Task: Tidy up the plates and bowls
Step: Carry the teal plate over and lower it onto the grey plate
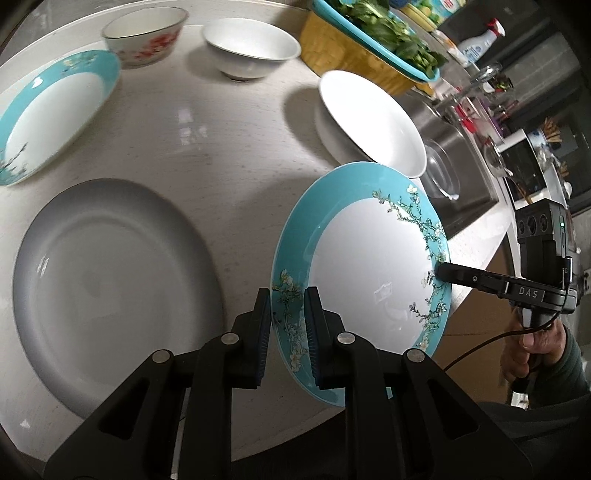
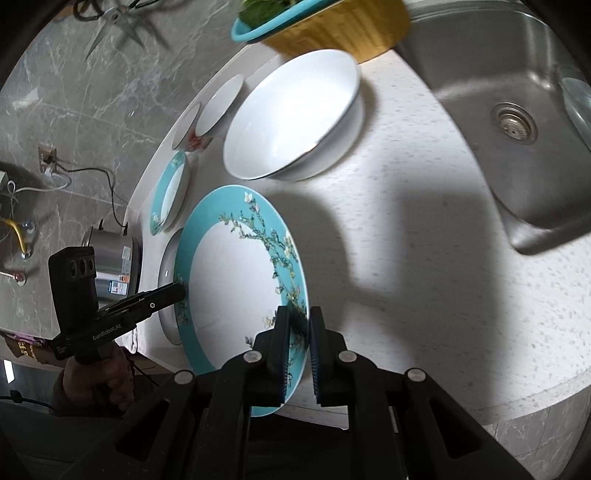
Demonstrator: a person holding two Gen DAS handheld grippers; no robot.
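A teal-rimmed plate (image 1: pixel 369 258) (image 2: pixel 229 280) with blossom branches hangs tilted above the counter's front edge, held from both sides. My left gripper (image 1: pixel 288 299) (image 2: pixel 181 291) is shut on its left rim. Opposite it, my right gripper (image 2: pixel 300 317) (image 1: pixel 441 271) is shut on the right rim. A grey plate (image 1: pixel 110 288) (image 2: pixel 168 266) lies flat just left of the held one. A second teal plate (image 1: pixel 55 110) (image 2: pixel 170 192) lies further back. A large white bowl (image 1: pixel 369 118) (image 2: pixel 291 118), a small white bowl (image 1: pixel 251 48) (image 2: pixel 221 103) and a red-flowered bowl (image 1: pixel 144 35) (image 2: pixel 188 129) stand behind.
A yellow basket (image 1: pixel 351 48) (image 2: pixel 340 29) under a teal colander of greens stands at the back. The steel sink (image 2: pixel 517 110) (image 1: pixel 454 147) opens to the right of the counter. A hand (image 1: pixel 535 347) grips the right tool's handle. A steel pot (image 2: pixel 110 258) stands on the floor below the counter's edge.
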